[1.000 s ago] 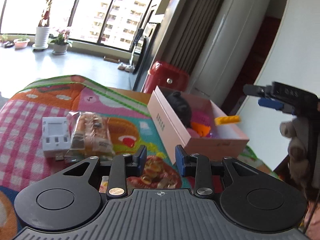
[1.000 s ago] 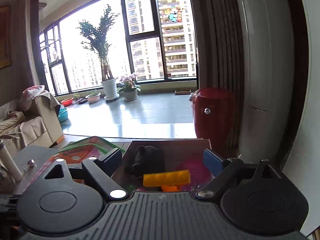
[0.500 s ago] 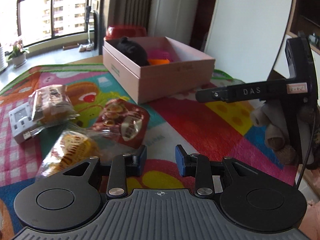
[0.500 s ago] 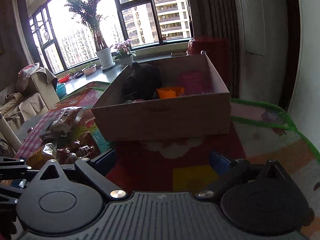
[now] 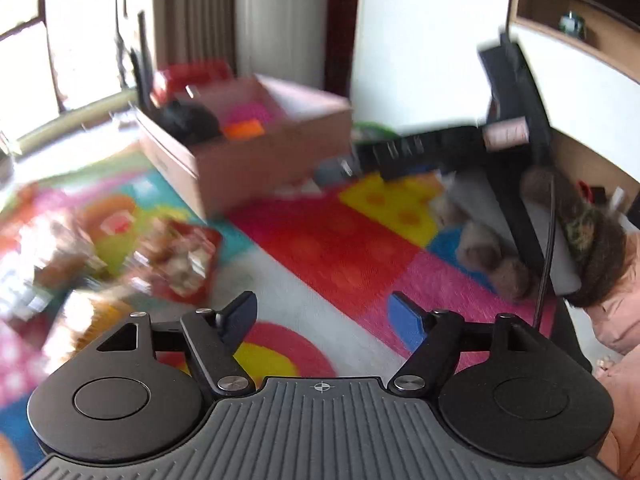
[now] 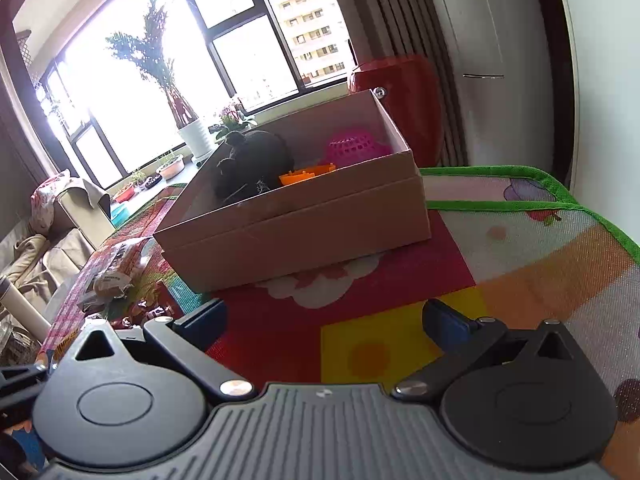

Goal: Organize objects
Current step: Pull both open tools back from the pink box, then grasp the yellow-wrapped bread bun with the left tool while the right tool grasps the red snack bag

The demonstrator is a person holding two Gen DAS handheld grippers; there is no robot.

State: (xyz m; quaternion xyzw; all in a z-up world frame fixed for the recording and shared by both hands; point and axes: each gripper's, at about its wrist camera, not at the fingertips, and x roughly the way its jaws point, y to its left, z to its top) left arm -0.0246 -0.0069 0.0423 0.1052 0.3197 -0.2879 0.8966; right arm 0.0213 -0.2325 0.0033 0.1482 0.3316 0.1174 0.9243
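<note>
Both my tools are released with nothing between their pads: the left tool [image 5: 322, 316] has just been opening over the bare middle of the play mat [image 5: 332, 248], and the right tool [image 6: 324, 320] has just been opening to its widest over the mat's red and yellow patches.

The box [image 6: 296, 220] sits toward the far edge of the tabletop, near the mat's green-trimmed far right corner. Inside it I count three things: one black lump [image 6: 250, 162], one pink basket [image 6: 352, 146], one orange piece [image 6: 306, 176]. Anything lying lower is hidden behind the near wall.

What is left to sort lies along the left side of the mat: one red snack packet [image 5: 180, 258] nearest the box, and beyond it at least two more wrapped snacks [image 5: 60, 248]. The left view is smeared, so I cannot count them firmly.

Risks, as I judge them: reaching with a blurred view, I may close on a loose wrapper corner and have the packet slip. The crinkly foil could slide on the mat. My two tools are near each other, so they could collide, or one could nudge the light box.
</note>
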